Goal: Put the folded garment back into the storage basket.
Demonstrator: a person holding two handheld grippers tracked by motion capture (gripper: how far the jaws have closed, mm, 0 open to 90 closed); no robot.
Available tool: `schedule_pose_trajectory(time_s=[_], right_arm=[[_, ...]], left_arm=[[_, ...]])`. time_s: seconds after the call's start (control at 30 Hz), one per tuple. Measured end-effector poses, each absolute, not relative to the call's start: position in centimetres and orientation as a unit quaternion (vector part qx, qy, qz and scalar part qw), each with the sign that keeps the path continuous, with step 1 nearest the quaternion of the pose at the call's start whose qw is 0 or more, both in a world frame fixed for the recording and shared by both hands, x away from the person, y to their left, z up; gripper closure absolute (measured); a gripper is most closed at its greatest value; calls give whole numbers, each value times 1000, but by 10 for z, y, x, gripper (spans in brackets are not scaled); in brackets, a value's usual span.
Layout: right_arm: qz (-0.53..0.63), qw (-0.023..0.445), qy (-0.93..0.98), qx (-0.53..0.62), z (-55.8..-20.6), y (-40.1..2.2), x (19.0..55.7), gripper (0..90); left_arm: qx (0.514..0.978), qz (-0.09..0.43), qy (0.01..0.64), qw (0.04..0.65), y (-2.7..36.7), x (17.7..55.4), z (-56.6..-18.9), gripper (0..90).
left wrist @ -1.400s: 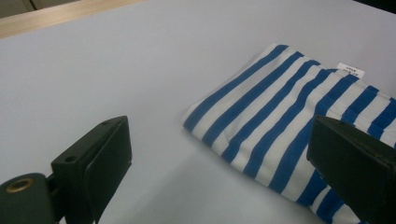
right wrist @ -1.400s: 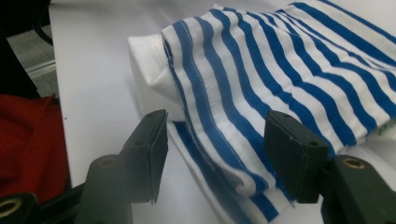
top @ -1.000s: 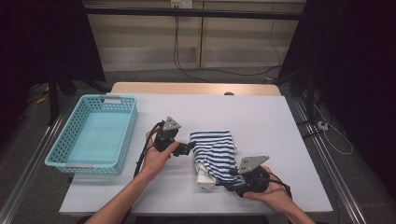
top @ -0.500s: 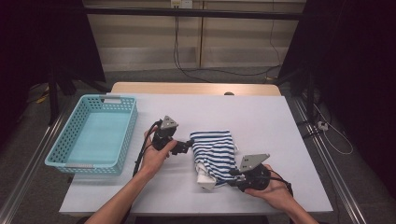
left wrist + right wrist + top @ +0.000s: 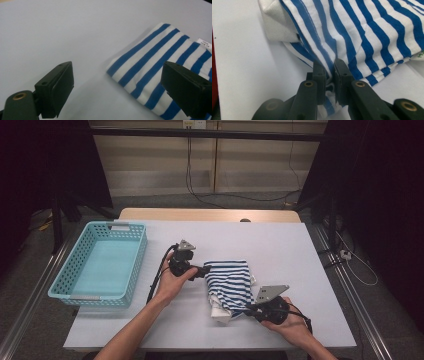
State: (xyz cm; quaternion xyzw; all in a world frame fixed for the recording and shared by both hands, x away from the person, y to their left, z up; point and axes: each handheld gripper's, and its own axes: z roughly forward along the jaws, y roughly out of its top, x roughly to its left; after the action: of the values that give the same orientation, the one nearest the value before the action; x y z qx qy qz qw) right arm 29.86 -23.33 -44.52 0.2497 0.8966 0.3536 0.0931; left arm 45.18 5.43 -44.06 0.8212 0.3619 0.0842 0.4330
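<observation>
- The right hand-held gripper (image 5: 329,72) is clamped on a fold of the striped cloth (image 5: 367,32); its jaws have just been closing, and blue-and-white fabric sits pinched between the pads.
- In the high view the right hand-held gripper (image 5: 248,308) meets the near edge of the striped cloth (image 5: 231,282), with the person's hand behind it.
- The left hand-held gripper (image 5: 117,92) stands wide apart, gripping nothing; its jaws have just been closing slightly. The far corner of the striped cloth (image 5: 160,67) lies ahead of it, nearer its right jaw, with bare surface (image 5: 62,32) ahead of the left jaw.
- In the high view the left hand-held gripper (image 5: 204,269) points at the far left corner of the cloth, just beside it.
- The cloth lies folded on the white surface (image 5: 300,250), between the two hand-held grippers.
- A light blue basket (image 5: 135,255) stands on the surface, on the outer side of the left hand-held gripper, apart from the cloth.
</observation>
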Motion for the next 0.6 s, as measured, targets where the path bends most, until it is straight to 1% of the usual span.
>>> schedule_pose_trajectory(time_s=[0.03, 0.1, 0.13, 0.17, 0.2, 0.23, 0.3, 0.33, 0.43, 0.5, 0.57, 0.6], right_arm=[[354, 91, 897, 250, -445, -233, 298, 820], [354, 89, 897, 250, -445, -233, 298, 820], [355, 88, 896, 251, -445, -233, 297, 820], [357, 87, 896, 250, -445, -233, 298, 820], [357, 87, 896, 250, -445, -233, 298, 820], [356, 90, 896, 248, -445, -234, 298, 820], [360, 87, 895, 248, -446, -233, 298, 819], [358, 88, 897, 246, -446, -233, 298, 819], [359, 87, 896, 244, -446, -233, 298, 819], [359, 87, 897, 244, -446, -233, 298, 818], [359, 88, 897, 242, -446, -233, 298, 818], [358, 89, 897, 242, -446, -233, 298, 818]], left_arm=[[817, 80, 370, 435, 52, 453, -442, 114], [823, 79, 377, 417, 48, 456, -444, 103], [825, 81, 375, 415, 46, 457, -445, 119], [828, 78, 377, 407, 45, 458, -446, 150], [827, 61, 372, 418, 45, 461, -448, 167], [829, 75, 379, 406, 44, 460, -448, 176], [828, 77, 379, 405, 41, 461, -451, 265], [825, 81, 380, 411, 39, 462, -453, 289], [824, 70, 382, 413, 35, 462, -457, 374], [824, 73, 382, 411, 32, 461, -459, 414], [833, 90, 373, 398, 29, 458, -458, 423], [833, 90, 373, 398, 29, 458, -458, 424]])
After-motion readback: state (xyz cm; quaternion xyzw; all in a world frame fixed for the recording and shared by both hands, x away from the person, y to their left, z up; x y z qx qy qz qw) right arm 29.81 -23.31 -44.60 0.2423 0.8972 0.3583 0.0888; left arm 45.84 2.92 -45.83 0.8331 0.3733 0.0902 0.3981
